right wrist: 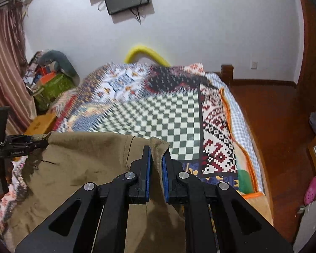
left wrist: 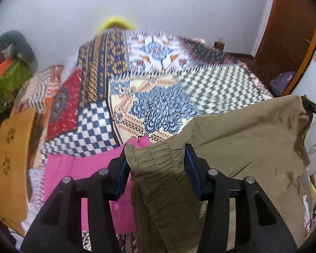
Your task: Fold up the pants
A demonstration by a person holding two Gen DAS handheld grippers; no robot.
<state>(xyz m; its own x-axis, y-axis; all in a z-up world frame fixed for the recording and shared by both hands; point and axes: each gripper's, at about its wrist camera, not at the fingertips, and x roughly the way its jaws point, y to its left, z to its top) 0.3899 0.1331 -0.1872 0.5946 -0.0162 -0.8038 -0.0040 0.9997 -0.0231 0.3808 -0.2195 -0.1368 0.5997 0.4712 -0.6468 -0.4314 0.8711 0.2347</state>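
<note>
Pink cloth (left wrist: 90, 168) beside pants (left wrist: 242, 143); patchwork bedspread (left wrist: 158, 97) beneath.

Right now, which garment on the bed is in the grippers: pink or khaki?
The khaki pants. The left gripper straddles their gathered waistband and the right gripper pinches another edge. The pink garment lies flat on the quilt, ungripped.

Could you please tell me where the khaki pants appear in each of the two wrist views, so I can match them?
Left wrist view: khaki pants fill the lower right, waistband between the left tool fingers.
Right wrist view: they fill the lower left, a corner pinched in the right tool.
Shared landmark: the green checkered patch of the bedspread.
</note>
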